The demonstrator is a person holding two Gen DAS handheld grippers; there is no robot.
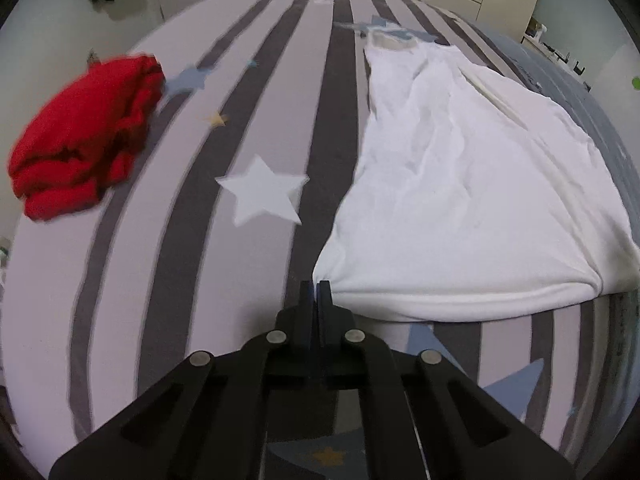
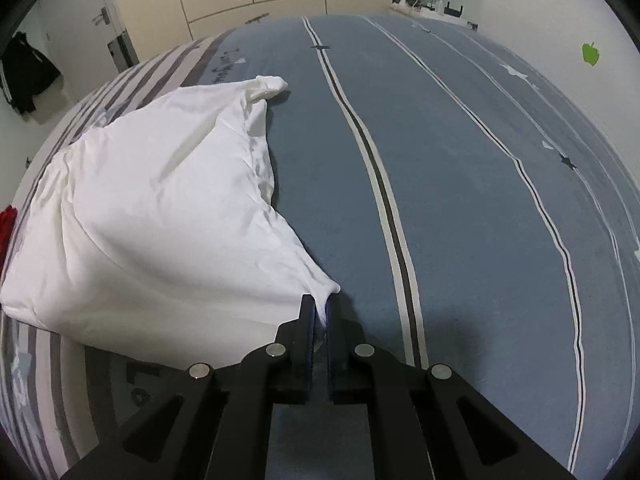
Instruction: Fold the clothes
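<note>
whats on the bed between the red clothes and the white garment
Only bare striped bedsheet with printed stars lies between the red clothes and the white garment, as the left wrist view shows.

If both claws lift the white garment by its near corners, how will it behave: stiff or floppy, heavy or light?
Probably floppy: the white garment lies wrinkled and bunches where the left claw and right claw pinch it, so the middle would likely sag. It looks thin, thus likely light. Its far end is twisted and may drag.

A striped, star-printed bed (image 1: 256,128) carries a spread white garment (image 1: 460,184) and a bunched red garment (image 1: 84,136).
</note>
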